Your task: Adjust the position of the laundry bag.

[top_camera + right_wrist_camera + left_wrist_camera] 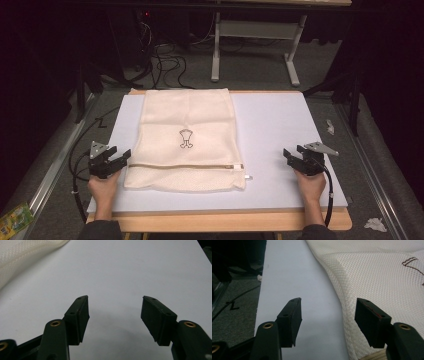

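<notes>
A cream mesh laundry bag (187,137) lies flat on the pale mat (280,125), with a small dark emblem (186,138) in its middle and a zipper (185,165) across its near end. My left gripper (119,158) is open at the bag's near left corner. In the left gripper view, that left gripper (328,315) has its right jaw over the mesh bag (382,277) edge and its left jaw over the mat (294,277). My right gripper (291,157) is open over bare mat, well right of the bag. The right gripper (115,312) holds nothing.
The mat rests on a wooden table (220,221). Cables (165,60) and a white table frame (250,35) stand on the floor beyond. A metal rail (55,165) runs along the left. A corner of the bag (22,257) lies at the upper left in the right gripper view.
</notes>
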`<state>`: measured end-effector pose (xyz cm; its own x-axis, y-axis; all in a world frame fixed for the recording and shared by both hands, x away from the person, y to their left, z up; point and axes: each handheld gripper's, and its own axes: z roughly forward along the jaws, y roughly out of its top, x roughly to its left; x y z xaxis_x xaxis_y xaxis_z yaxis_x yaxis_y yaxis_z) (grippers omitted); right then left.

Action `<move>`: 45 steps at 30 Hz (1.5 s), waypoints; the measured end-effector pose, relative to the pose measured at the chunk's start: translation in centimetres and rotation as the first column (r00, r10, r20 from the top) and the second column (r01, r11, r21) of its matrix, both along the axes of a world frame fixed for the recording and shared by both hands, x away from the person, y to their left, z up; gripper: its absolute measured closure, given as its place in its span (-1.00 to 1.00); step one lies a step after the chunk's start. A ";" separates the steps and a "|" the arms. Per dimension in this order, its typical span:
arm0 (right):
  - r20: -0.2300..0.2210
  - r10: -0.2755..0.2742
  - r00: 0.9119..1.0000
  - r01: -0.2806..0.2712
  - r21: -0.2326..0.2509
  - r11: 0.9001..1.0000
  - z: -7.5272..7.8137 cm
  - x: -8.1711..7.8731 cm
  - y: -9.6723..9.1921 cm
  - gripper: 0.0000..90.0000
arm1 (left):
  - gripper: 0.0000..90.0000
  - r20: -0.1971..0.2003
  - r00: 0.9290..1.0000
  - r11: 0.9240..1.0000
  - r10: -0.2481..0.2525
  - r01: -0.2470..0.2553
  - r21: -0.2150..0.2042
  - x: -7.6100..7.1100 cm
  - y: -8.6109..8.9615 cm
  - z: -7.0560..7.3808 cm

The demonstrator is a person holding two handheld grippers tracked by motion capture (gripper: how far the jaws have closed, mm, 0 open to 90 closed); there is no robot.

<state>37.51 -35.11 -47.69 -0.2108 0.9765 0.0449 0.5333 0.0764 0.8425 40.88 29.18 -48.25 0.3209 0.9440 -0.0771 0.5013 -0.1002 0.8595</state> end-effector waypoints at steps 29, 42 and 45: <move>0.003 0.007 1.000 -0.007 -0.011 1.000 0.0 0.0 0.1 -0.08 | -0.15 0.002 1.000 0.998 -0.031 0.031 0.059 0.0 -0.7 0.1; -0.014 -0.011 1.000 0.012 0.061 0.998 0.2 0.3 -0.6 -0.09 | -0.14 -0.022 1.000 1.000 -0.008 0.008 -0.013 0.4 0.0 0.2; -0.020 -0.008 1.000 0.009 0.067 0.998 0.4 0.3 -0.5 -0.03 | -0.14 -0.021 1.000 0.999 -0.012 0.012 -0.033 0.3 0.1 0.7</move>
<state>37.80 -35.60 -47.26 -0.2011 0.9729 0.1143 0.5502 0.0156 0.8349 41.23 29.29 -47.52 0.3301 0.9369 -0.1146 0.5180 -0.0783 0.8518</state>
